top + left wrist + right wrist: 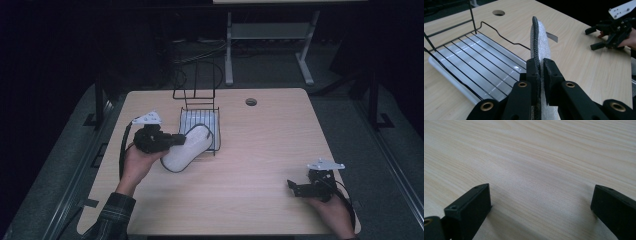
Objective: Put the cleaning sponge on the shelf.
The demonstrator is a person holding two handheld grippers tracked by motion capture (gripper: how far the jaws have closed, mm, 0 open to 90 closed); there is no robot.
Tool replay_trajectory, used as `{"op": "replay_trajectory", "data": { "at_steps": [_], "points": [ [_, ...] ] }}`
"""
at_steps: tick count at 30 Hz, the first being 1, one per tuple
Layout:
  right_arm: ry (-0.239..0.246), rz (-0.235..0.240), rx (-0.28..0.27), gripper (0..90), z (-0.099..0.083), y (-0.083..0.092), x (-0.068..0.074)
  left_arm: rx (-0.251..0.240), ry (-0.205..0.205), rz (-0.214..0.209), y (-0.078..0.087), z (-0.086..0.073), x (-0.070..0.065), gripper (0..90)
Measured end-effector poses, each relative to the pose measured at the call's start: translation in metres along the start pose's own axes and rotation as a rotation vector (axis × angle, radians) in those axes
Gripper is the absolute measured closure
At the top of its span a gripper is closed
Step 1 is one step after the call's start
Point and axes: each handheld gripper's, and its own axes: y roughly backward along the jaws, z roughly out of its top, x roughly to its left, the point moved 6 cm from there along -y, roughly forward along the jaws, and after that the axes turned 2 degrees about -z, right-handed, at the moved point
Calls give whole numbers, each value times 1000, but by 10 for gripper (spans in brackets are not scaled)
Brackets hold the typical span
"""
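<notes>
high view: we see the left hand-held gripper (176,139) clamped on a white oval mat (187,147) with a dark edge, held at the front of the wire rack (199,120) on its white tray, left half of the counter (260,150). right hand-held gripper (292,187) sits near the counter's right front edge, jaws apart.

left gripper view: jaws pinch the mat (539,42) edge-on, upright, rack (469,57) just beside it.

right gripper view: jaws wide, bare counter (536,165) between them.
</notes>
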Motion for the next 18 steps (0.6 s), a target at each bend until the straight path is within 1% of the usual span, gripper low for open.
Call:
{"op": "replay_trajectory", "data": {
  "at_steps": [1,6,13,18],
  "points": [
    [-1,0,0,24,0,0,0,4,-5,2,0,1,2,834],
    [-3,0,1,24,0,0,0,-15,6,8,-1,8,11,834],
    [-1,0,0,24,0,0,0,-25,9,16,-4,16,24,834],
    [-1,0,0,24,0,0,0,-33,24,10,-6,20,33,834]
  ]
}}
